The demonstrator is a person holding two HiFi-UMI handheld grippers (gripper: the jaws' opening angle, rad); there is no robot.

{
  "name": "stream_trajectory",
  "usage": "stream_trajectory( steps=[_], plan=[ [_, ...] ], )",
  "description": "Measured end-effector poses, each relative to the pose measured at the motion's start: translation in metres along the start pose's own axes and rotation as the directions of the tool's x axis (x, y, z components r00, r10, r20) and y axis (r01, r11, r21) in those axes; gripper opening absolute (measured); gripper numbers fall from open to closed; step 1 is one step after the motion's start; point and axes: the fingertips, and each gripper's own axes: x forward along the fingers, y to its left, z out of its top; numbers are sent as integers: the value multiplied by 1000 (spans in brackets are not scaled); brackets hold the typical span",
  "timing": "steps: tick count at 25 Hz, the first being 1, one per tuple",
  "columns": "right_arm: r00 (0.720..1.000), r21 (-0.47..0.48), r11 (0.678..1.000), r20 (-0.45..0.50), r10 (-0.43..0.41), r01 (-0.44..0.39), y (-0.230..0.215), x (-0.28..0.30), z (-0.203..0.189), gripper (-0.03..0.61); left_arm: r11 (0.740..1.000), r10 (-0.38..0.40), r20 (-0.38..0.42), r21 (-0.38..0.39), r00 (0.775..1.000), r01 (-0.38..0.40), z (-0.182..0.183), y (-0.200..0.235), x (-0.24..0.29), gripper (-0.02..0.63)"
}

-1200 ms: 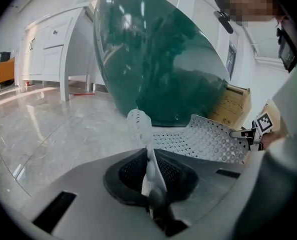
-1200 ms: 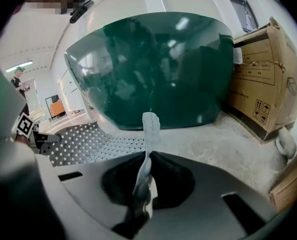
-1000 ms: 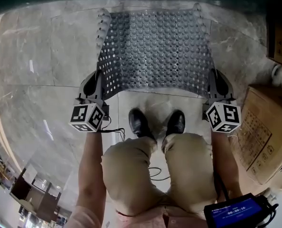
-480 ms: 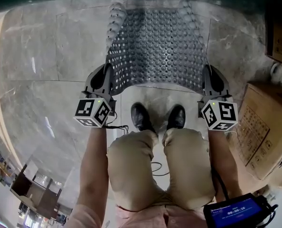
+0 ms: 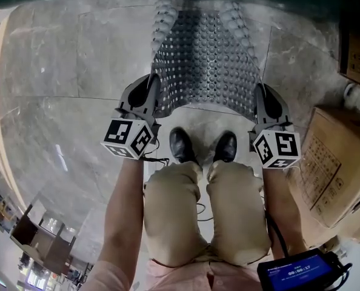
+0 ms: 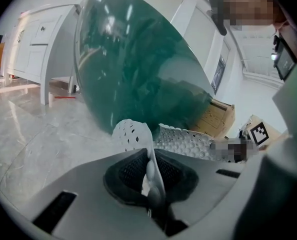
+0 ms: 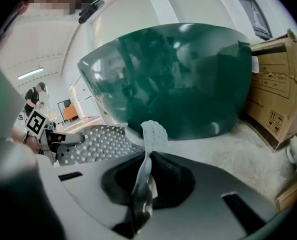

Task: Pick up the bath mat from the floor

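A grey perforated bath mat (image 5: 204, 59) with suction bumps hangs between my two grippers, its near edge lifted and its far end trailing toward the green tub. My left gripper (image 5: 153, 96) is shut on the mat's near left corner; in the left gripper view the white mat edge (image 6: 149, 166) is pinched between the jaws. At the near right corner my right gripper (image 5: 259, 99) is shut too, and the right gripper view has the mat's edge (image 7: 144, 171) clamped upright between its pads. The mat's far end is folded narrower.
A dark green tub (image 7: 178, 79) stands just beyond the mat. Cardboard boxes (image 5: 337, 162) sit at the right, near my right gripper. A person's black shoes (image 5: 181, 145) stand on the marble floor (image 5: 65, 83) under the mat's near edge. White cabinets (image 6: 36, 44) stand at the far left.
Both grippers have risen and drawn closer together, lifting the mat's near edge. The mat has narrowed and more of it is off the floor.
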Motion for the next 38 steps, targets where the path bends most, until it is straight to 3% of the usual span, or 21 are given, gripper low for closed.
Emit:
stream_trajectory(
  steps=[13, 20, 38],
  plan=[
    [996, 0, 996, -16, 87, -87, 49, -28, 38, 29, 997, -74, -7, -7, 997, 74, 33, -42, -24, 35],
    [990, -3, 990, -11, 138, -138, 83, -57, 73, 29, 994, -106, 14, -3, 994, 106, 71, -74, -53, 35],
    [975, -44, 974, -3, 224, -224, 146, -146, 200, 29, 995, -95, 27, 0, 995, 95, 188, -133, -151, 35]
  ],
)
